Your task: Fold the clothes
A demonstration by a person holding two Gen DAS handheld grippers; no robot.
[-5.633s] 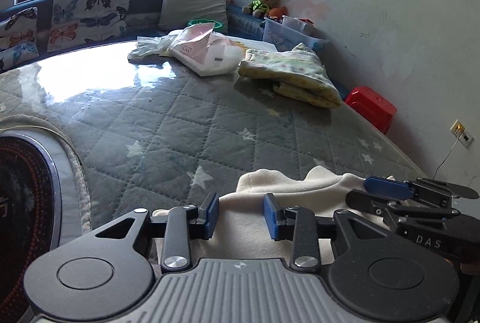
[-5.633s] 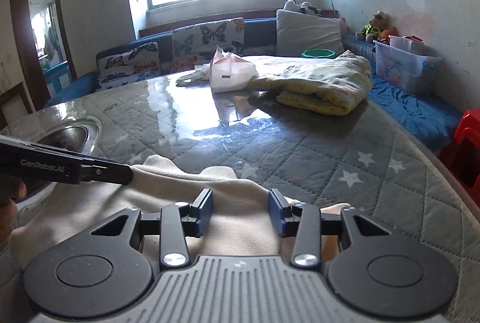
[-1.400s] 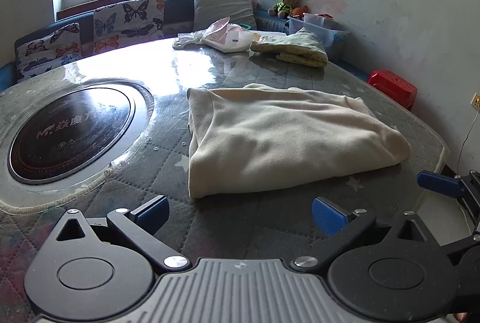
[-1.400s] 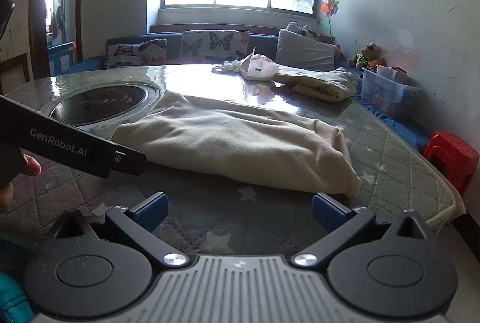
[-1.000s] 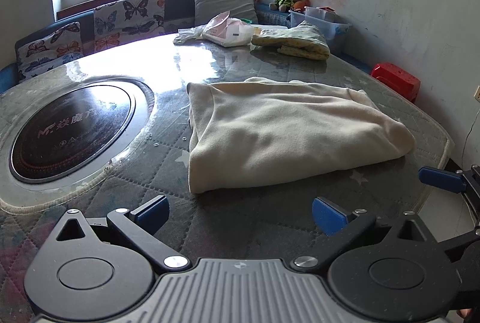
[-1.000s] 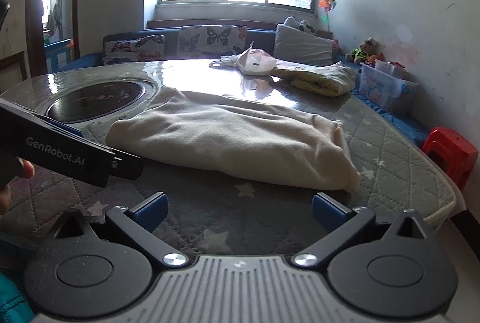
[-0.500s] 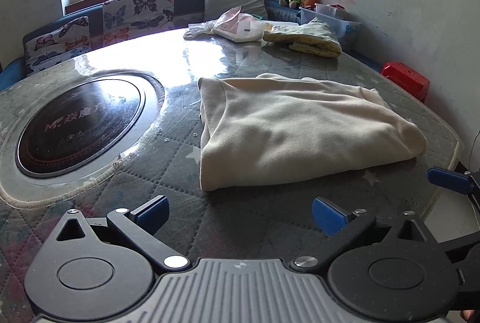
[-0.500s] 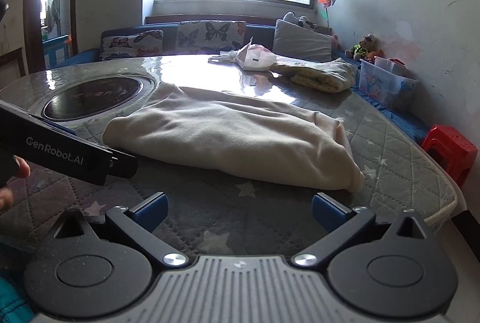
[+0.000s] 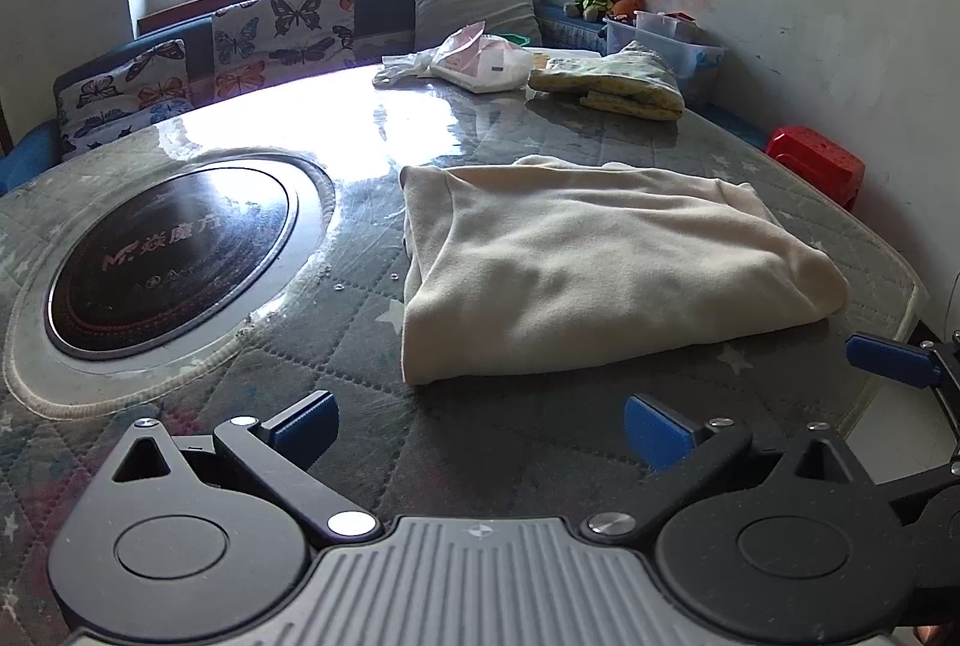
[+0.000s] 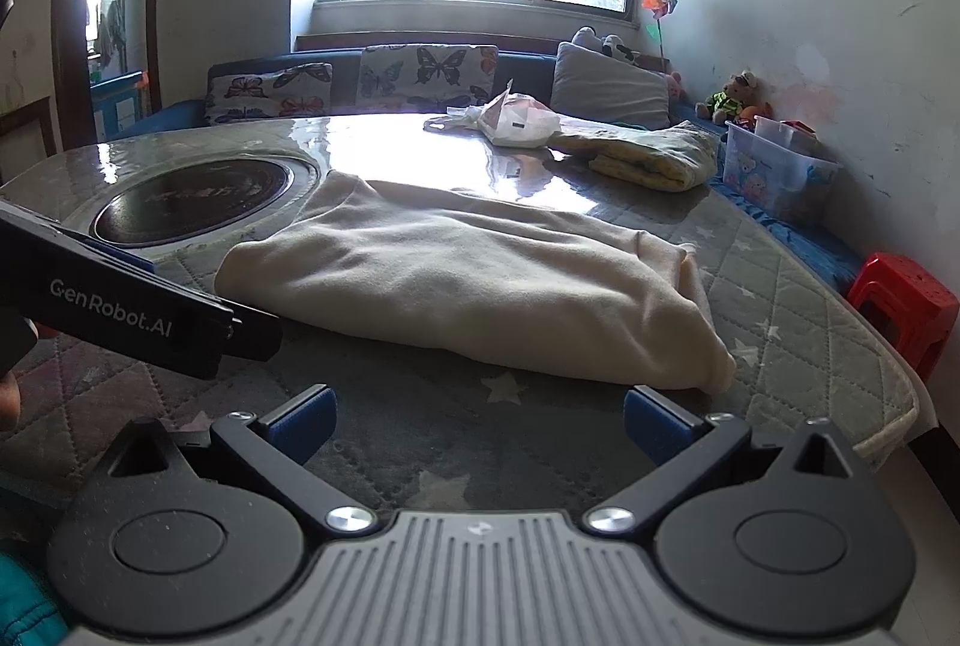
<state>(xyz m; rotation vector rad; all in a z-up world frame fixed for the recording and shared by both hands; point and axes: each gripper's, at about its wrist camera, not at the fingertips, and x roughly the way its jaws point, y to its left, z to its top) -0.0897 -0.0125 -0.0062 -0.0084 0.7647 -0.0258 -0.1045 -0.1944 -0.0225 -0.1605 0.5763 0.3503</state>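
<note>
Left gripper [image 9: 480, 424]: jaws spread wide, holding nothing, hovering over the near edge of the table, short of the garment.
Right gripper [image 10: 480, 424]: jaws spread wide too, empty, hanging over the near edge beside the left one; one blue fingertip [image 9: 888, 361] seen at the right rim of the left view.
Garment [image 9: 594, 268]: cream, soft, folded into a thick rectangle; lying flat on the table cover, ahead of both grippers and touching neither; rounded fold toward the right edge of the table.
Table cover [image 9: 372, 334]: grey quilted cloth with pale stars, under a glossy clear sheet catching window glare.
Hotplate [image 9: 171, 253]: dark round disc with lettering, set into the table, left of the garment and just apart from it.
Far end of table: yellow folded blanket [image 9: 624, 84] and a pink-white plastic bag [image 9: 480, 57], well apart from the garment.
Stool [image 10: 906, 307]: red plastic, on the floor by the right wall.
Bench: butterfly cushions [image 9: 282, 33] and a grey pillow [image 10: 609, 84] under the window.
Hand [image 10: 9, 394]: only a sliver at the left edge of the right view, behind the left gripper's black body.
</note>
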